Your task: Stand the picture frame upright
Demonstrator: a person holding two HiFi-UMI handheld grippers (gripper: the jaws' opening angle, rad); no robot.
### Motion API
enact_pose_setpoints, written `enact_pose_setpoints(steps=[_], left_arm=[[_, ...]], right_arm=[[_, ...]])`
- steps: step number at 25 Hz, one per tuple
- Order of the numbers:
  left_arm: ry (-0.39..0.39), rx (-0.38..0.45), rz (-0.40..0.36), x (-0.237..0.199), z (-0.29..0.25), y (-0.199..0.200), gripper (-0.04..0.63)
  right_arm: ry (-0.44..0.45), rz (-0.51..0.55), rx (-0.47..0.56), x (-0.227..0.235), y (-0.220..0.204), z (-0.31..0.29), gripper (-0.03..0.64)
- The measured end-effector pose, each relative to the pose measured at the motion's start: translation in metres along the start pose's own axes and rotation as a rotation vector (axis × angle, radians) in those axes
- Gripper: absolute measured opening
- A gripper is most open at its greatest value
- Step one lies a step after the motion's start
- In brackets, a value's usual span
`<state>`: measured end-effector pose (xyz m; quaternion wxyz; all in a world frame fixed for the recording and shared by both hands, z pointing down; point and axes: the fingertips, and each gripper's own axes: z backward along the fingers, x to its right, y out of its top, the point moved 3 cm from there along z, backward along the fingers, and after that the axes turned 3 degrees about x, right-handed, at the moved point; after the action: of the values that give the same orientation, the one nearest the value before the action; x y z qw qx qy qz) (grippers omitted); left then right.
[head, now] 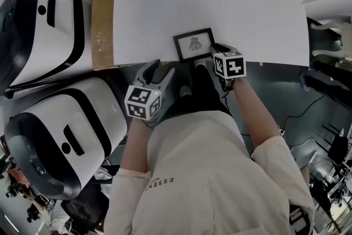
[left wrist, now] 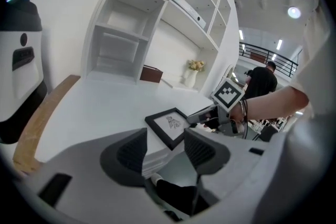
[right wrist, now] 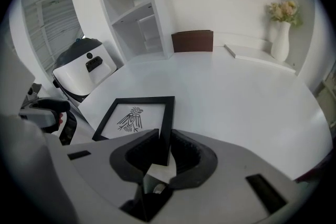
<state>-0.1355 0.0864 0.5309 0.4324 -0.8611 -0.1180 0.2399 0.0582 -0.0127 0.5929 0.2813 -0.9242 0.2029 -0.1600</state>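
The picture frame (head: 194, 44) lies flat at the centre of the head view, near the front edge of the white surface (head: 258, 19). It looks light and stiff, with a slim black moulding (probably slick, the face perhaps fragile). The right tongs (right wrist: 164, 140) are pinched narrowly on its right rail by the near corner, a fair hold for tipping it up, while the left tongs (left wrist: 165, 145) gape empty, lower centre, short of the surface

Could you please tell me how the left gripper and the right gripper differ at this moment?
The left gripper has its jaws apart with nothing between them; the right gripper has its jaws shut on the edge of the picture frame. The left gripper hangs short of the edge of the table, while the right gripper reaches over it. Both have grey jaws and point toward the frame.
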Motion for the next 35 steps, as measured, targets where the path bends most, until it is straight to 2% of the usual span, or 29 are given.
enact_pose_setpoints(steps=[3,5,15,21,27,30,35], left_arm=[[-0.028,-0.024,0.028,0.006,-0.003,-0.016,0.216],[-0.052,-0.028,0.072,0.011,-0.005,-0.023,0.216],[-0.202,-0.036,0.410,0.032,-0.042,-0.041,0.208],[-0.241,-0.052,0.564,0.034,-0.065,-0.050,0.206],[-0.277,-0.055,0.768,0.031,-0.081,-0.058,0.206],[-0.280,-0.060,0.816,0.029,-0.088,-0.063,0.206],[-0.337,-0.039,0.908,0.032,-0.095,-0.063,0.199]], right_arm=[[-0.003,-0.008,0.008,0.001,-0.007,0.006,0.084],[-0.006,-0.009,0.003,0.002,-0.012,0.011,0.085],[0.002,-0.002,-0.011,0.011,-0.030,0.026,0.084],[0.020,0.011,-0.013,0.015,-0.033,0.028,0.084],[0.032,0.049,-0.023,0.017,-0.036,0.029,0.084],[0.041,0.051,-0.023,0.018,-0.035,0.030,0.086],[0.055,0.063,-0.023,0.018,-0.035,0.030,0.086]])
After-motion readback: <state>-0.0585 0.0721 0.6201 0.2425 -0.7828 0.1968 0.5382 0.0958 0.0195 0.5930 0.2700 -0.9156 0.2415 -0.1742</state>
